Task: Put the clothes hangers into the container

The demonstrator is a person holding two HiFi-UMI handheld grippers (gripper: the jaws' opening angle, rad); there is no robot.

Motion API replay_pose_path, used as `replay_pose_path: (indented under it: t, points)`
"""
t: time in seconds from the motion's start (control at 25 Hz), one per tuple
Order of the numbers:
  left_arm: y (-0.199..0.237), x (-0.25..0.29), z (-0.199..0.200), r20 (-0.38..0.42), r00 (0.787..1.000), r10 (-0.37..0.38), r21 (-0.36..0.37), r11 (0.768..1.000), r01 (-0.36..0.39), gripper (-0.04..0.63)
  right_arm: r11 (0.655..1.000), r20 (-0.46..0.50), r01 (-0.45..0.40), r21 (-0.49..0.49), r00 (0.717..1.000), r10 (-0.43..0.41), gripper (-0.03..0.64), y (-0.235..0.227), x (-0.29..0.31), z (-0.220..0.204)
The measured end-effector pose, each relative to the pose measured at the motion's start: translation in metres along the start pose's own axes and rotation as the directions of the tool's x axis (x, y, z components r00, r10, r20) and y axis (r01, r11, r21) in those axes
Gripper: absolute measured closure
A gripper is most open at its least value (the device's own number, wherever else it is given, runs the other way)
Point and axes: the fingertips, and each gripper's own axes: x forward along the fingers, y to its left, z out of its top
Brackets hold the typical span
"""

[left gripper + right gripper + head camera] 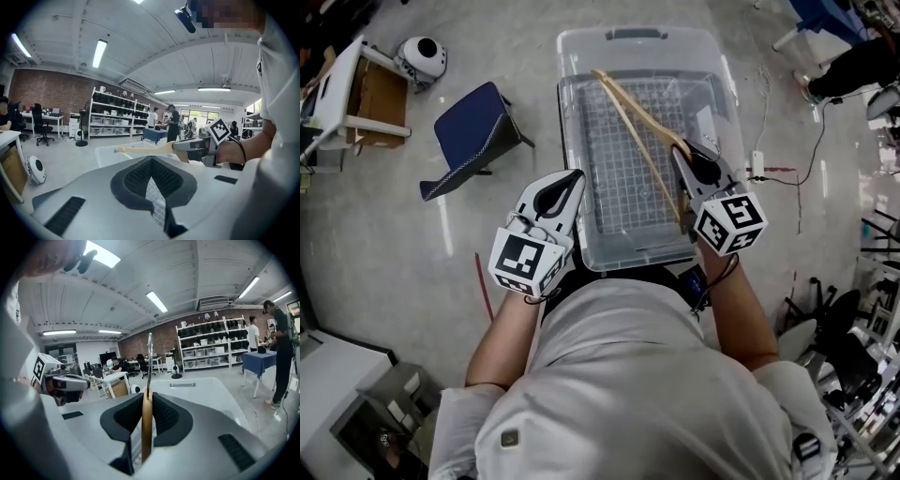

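Right gripper (pixel 697 167) clamped on the wooden hanger (pixel 639 129), held slantwise just over the clear container (pixel 570 141). Left gripper (pixel 557 195) closed, empty. Risk: narrow edge-on grip — hanger could pivot, catch the rim and prop up.

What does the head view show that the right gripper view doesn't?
Only the head view shows the whole V shape of the hanger above the container, and a blue chair on the floor. Only the right gripper view shows its fingers pressing the hanger edge-on, plus shelves along a brick wall. Both show the hanger, the container and the left gripper.
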Motion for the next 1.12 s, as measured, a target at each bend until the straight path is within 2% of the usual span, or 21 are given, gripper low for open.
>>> replay_pose_path:
  t: [0.28, 0.56, 0.76, 1.0, 1.12]
  points:
    - [0.000, 0.022, -0.022, -0.047, 0.999, 0.010, -0.019, 1.000, -0.011, 0.578, 1.000, -0.104, -0.023, 0.012, 0.994, 0.024, 0.551, -0.030, 0.038, -0.061]
    - [0.001, 0.039, -0.035, -0.071, 0.997, 0.018, -0.041, 0.999, -0.021, 0.578, 0.997, -0.210, -0.052, 0.056, 0.976, 0.063, 0.551, -0.054, 0.075, -0.121]
    - [0.003, 0.044, -0.048, -0.091, 0.996, 0.023, -0.061, 0.998, -0.028, 0.578, 0.993, -0.295, -0.087, 0.079, 0.950, 0.107, 0.551, -0.059, 0.097, -0.169]
    - [0.002, 0.055, -0.060, -0.114, 0.993, 0.015, -0.079, 0.997, -0.024, 0.578, 0.978, -0.390, -0.132, 0.160, 0.902, 0.185, 0.549, -0.062, 0.121, -0.227]
    - [0.004, 0.059, -0.063, -0.119, 0.993, 0.014, -0.088, 0.996, -0.024, 0.578, 0.976, -0.406, -0.135, 0.169, 0.893, 0.194, 0.549, -0.066, 0.130, -0.245]
